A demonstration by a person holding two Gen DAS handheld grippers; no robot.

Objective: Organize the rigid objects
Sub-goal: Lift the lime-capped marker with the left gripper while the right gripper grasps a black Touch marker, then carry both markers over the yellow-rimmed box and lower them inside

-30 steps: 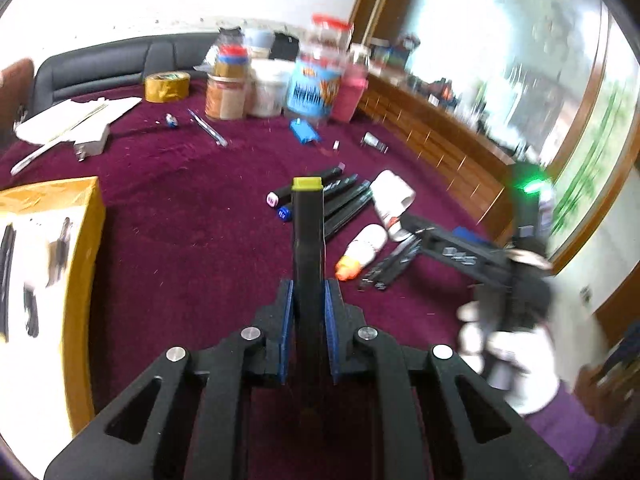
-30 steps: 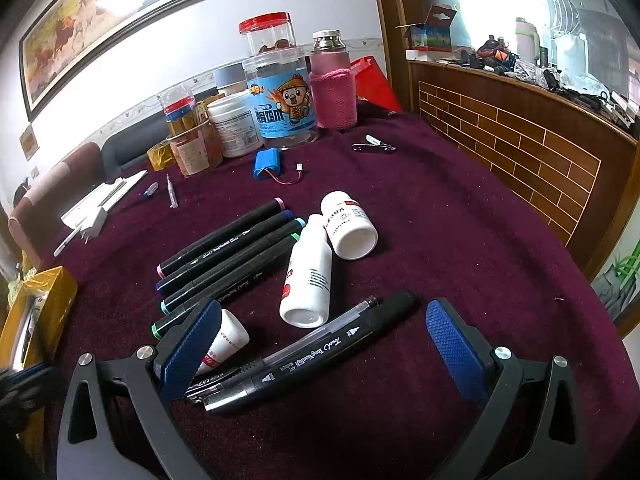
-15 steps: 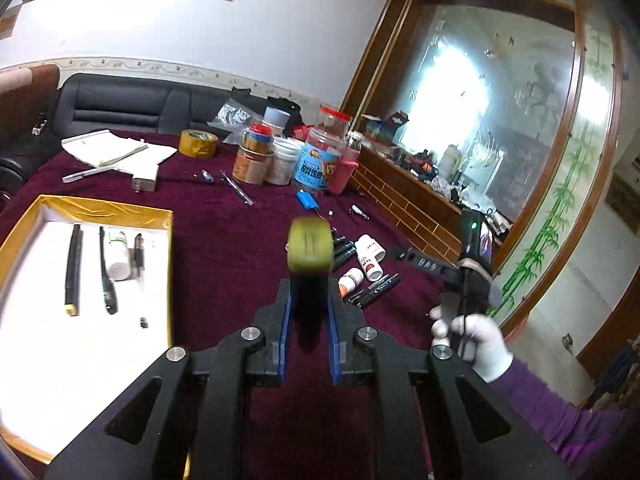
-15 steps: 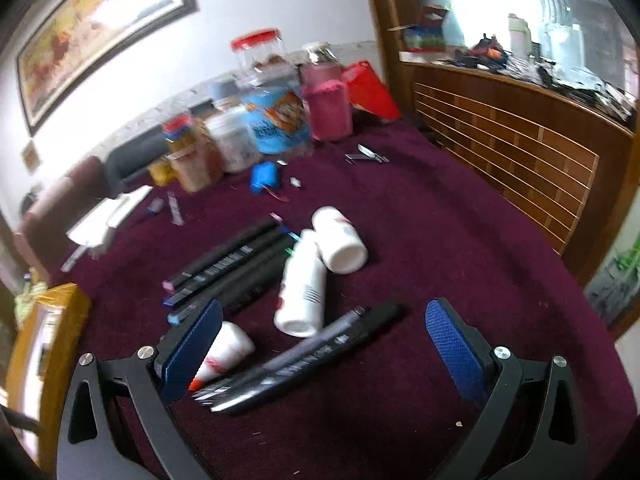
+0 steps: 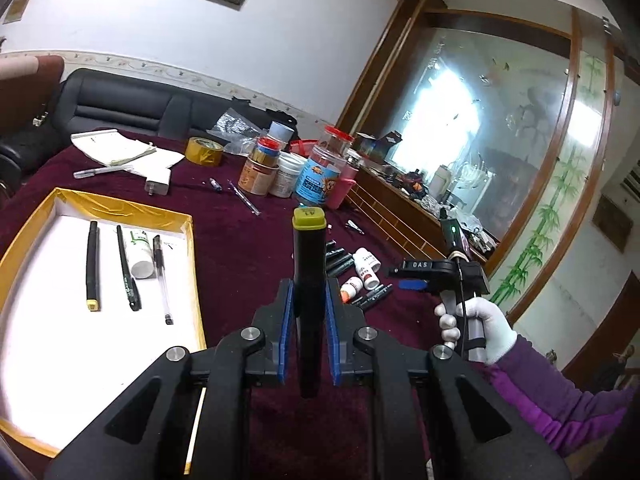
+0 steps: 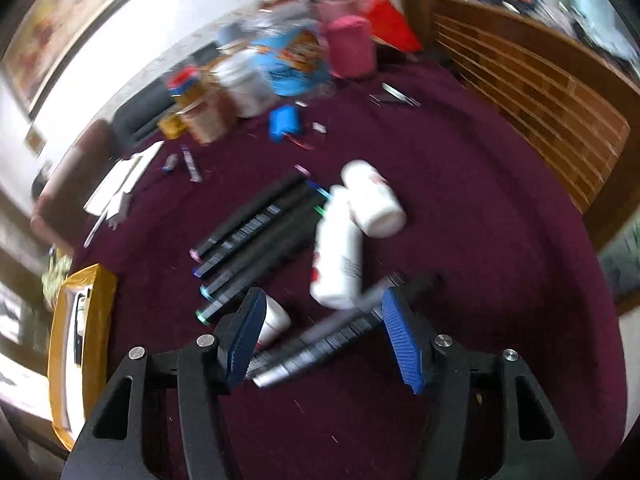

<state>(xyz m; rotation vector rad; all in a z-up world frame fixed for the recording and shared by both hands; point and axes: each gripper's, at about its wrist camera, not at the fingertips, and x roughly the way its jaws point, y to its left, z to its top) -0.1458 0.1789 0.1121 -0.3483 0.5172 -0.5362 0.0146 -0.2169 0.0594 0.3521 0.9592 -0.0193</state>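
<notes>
Black marker [image 5: 308, 280] with a yellow-green cap, clamped tight between the left gripper [image 5: 307, 312] pads, held up in the air above the maroon tabletop [image 5: 240, 248], just beside the right edge of the yellow-rimmed tray [image 5: 191, 264]. Tray already holds pens and a small white bottle [image 5: 138, 249]. Right gripper [image 6: 326, 340], jaws just been closing, now about half open, straddling the dark markers [image 6: 320, 350] lying near the table's front edge; blurry view, pads probably not touching them. Two white bottles [image 6: 340, 256] lie just behind.
</notes>
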